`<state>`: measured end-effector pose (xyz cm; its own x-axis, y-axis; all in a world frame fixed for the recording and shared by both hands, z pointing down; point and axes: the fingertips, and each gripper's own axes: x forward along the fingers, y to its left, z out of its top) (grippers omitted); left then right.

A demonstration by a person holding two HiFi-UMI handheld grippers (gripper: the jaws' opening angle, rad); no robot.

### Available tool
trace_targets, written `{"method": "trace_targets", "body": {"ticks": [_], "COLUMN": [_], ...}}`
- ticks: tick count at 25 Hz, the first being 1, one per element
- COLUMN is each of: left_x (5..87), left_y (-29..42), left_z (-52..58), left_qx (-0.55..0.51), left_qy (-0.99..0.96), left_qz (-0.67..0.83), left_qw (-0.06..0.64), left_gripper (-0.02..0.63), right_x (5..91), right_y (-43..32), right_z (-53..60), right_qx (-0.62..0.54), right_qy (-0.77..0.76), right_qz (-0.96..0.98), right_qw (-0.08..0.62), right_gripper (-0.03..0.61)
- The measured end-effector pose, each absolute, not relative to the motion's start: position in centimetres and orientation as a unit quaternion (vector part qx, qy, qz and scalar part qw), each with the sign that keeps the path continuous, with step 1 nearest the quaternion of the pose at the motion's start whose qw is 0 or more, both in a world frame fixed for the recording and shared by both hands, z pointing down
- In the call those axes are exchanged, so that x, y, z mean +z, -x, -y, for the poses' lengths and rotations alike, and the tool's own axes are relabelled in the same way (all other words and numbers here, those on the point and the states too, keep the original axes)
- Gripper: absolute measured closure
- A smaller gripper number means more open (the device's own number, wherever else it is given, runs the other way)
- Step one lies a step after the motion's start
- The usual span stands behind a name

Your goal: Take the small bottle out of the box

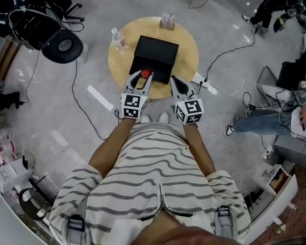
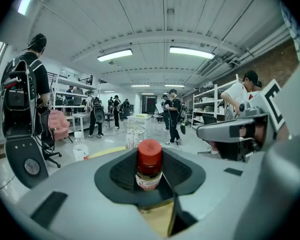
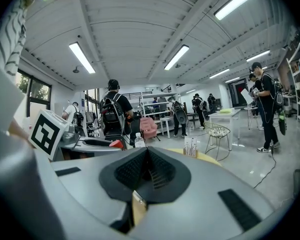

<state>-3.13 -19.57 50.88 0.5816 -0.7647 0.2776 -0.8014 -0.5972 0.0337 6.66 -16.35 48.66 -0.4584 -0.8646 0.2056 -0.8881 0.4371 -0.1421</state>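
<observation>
The left gripper [image 1: 143,78] has its jaws set wide and clamped on the small bottle [image 2: 149,165]. The dark pads press both sides of the bottle's body, and it stands upright with its red cap above them. In the head view the bottle sits at the near left edge of the black box [image 1: 155,55], which rests on the round wooden table [image 1: 186,40]. The right gripper [image 3: 146,171] is just to the right, near the box's near edge. Its jaws are closed together with nothing between them. A clear water bottle [image 1: 117,39] stands on the table left of the box, and a small pack [image 1: 167,20] stands at the far rim.
</observation>
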Motion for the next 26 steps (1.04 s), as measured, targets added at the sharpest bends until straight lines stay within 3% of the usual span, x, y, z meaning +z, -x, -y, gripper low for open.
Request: {"method": "trace_targets", "body": {"ticks": [26], "left_x": [51.3], "left_y": [2.0], "left_z": [19.0], "left_qx": [0.124], "left_qy": [-0.891], "left_qz": [0.430], "left_qw": [0.074], "left_gripper": [0.462], "right_x": [49.1], "right_y": [-7.7], "right_z": [16.8], "right_qx": [0.115], "right_qy": [-0.520], "right_qz": [0.845], "right_qw": [0.048], "right_gripper": [0.560]}}
